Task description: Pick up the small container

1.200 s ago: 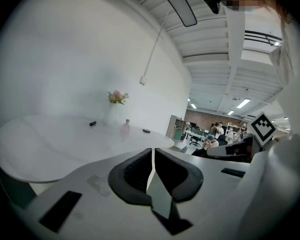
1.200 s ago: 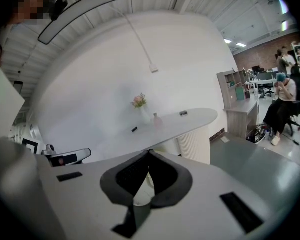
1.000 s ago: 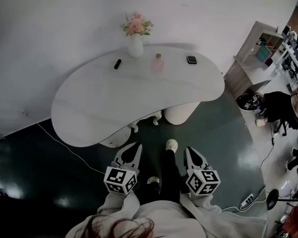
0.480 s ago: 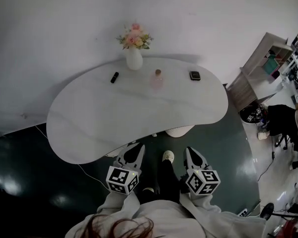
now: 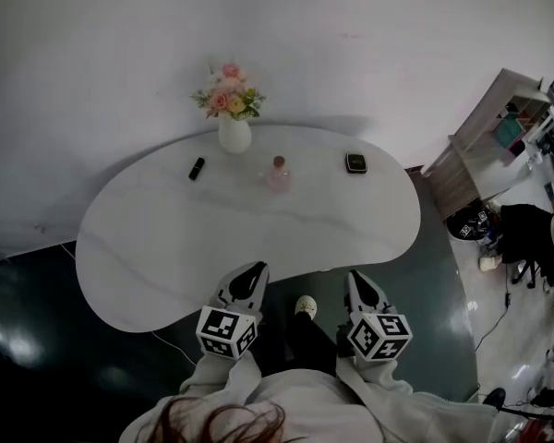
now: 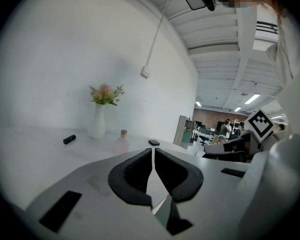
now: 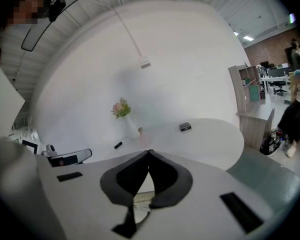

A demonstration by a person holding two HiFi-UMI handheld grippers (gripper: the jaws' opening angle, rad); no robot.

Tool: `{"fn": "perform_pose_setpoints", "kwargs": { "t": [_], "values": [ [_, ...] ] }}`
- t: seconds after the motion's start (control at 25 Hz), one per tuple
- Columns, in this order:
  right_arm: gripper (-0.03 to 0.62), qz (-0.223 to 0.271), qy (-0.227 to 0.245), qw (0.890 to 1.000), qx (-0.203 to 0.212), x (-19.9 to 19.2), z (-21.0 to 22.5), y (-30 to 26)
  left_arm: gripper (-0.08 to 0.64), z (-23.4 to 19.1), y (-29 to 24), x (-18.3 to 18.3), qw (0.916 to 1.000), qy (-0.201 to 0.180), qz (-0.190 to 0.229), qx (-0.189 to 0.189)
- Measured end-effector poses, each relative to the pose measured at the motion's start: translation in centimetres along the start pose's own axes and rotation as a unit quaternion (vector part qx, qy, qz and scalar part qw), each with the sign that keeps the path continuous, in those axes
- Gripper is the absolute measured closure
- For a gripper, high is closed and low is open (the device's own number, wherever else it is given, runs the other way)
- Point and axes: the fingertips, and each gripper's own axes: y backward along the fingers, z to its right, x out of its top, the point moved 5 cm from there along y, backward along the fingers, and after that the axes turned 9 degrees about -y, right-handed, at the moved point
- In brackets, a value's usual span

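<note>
Evidently mid-approach, left gripper [image 5: 257,268] and right gripper [image 5: 356,276] sit closed and empty at lower centre, so the next move is to reach and open at the small dark squarish container [image 5: 355,162], just right of centre on the white curved table [image 5: 166,247].

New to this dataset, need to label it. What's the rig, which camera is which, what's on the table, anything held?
No robot: a person holds a two-jaw gripper in each hand; the marker cubes are part of them. The top-down picture is from a camera on the person's head: left gripper at left, right gripper at right. The other two come from cameras riding on each gripper, looking along its jaws. On the white table: a vase of flowers, a small pink bottle, a small black stick, a small dark square box. Both grippers are shut and empty, at the table's near edge, apart from those items.
</note>
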Motion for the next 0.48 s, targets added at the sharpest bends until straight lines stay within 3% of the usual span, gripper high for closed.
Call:
{"fn": "perform_pose_setpoints", "kwargs": {
  "t": [0.48],
  "values": [
    [0.543,-0.02,0.004,1.0,0.023,3.9,3.8,-5.6,0.534,-1.1,-7.4,1.1,0.9997,0.004,-0.003,0.022]
  ]
}}
